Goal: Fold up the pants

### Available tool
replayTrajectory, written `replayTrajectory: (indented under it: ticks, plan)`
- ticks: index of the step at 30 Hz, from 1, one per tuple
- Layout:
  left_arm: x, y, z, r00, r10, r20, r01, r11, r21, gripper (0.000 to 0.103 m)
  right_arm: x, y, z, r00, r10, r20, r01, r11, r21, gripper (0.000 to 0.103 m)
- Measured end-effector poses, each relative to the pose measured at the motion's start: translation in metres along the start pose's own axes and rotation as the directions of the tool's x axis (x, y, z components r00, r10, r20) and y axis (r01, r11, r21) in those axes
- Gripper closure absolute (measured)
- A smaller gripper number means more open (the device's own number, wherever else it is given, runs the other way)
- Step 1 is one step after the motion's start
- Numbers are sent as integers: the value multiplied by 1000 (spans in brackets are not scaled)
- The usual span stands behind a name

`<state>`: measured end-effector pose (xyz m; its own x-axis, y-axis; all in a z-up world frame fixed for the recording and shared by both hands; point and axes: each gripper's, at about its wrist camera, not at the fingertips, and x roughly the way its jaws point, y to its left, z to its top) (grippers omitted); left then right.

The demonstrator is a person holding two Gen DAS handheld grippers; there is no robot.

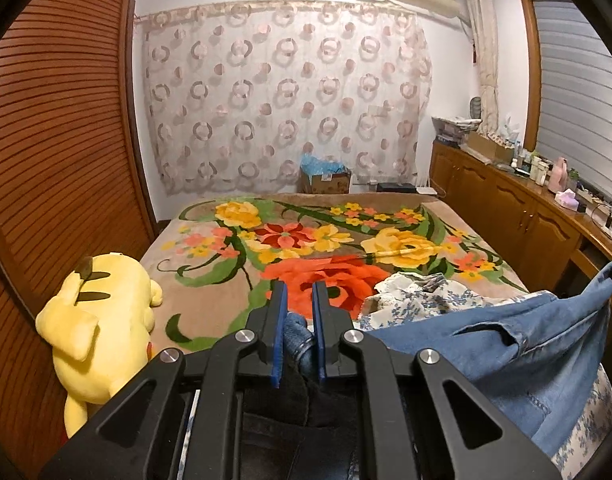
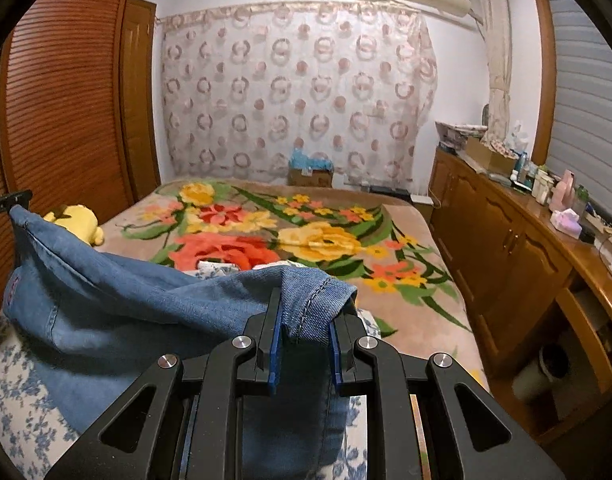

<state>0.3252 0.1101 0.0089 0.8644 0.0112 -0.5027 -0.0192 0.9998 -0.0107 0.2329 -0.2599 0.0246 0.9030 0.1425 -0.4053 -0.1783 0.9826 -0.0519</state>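
Blue denim pants [image 1: 505, 344] hang stretched between my two grippers above the bed. My left gripper [image 1: 299, 300] is shut on one edge of the pants, with a bunch of denim between its blue pads. My right gripper [image 2: 306, 312] is shut on another edge of the pants [image 2: 146, 300], with a stitched hem folded over its fingers. The cloth sags in the middle. In the right wrist view the left gripper's tip shows at the far left, holding the far corner.
A bed with a floral blanket [image 1: 306, 240] lies ahead. A blue-flowered white garment [image 1: 417, 300] lies on it under the pants. A yellow plush toy [image 1: 98, 320] sits at the left by the slatted wardrobe [image 1: 58, 160]. A wooden cabinet [image 2: 505, 240] with clutter runs along the right.
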Motion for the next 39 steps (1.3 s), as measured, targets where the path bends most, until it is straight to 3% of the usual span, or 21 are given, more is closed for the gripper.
replayTrajectory:
  ticks: [4,7,8,10,12,14,17,27,39]
  plan:
    - [21,-2,-3,999,9,-43,-9,1000,0,89,21,3,4,999,-5,-40,5,1000,5,84]
    - [26,-1,-10,997,26,-73,-27,1000,-12,82,33,1,3,996,9,-87,-6,1000,25,83]
    - [27,1,-11,996,23,-82,-24,1000,-16,78,35,1,4,995,9,-98,-7,1000,28,78]
    - [25,2,-15,995,12,-97,-14,1000,-19,66,39,2,6,992,1,-124,3,1000,30,67]
    - [18,3,-18,996,12,-88,-15,1000,-26,38,36,2,11,991,-23,-131,27,999,27,56]
    - [10,3,-20,997,3,-73,-5,999,-33,23,31,2,16,991,-42,-124,47,998,37,48]
    - [2,-1,-25,997,-19,-76,17,999,-28,23,21,7,19,993,-42,-114,47,998,44,46]
    - [-11,-18,-60,987,-80,-142,82,997,6,23,21,31,11,989,78,-129,-78,997,4,46]
    - [-1,-29,-103,962,-160,-220,165,986,4,23,58,34,33,964,104,-244,-143,978,-150,46]
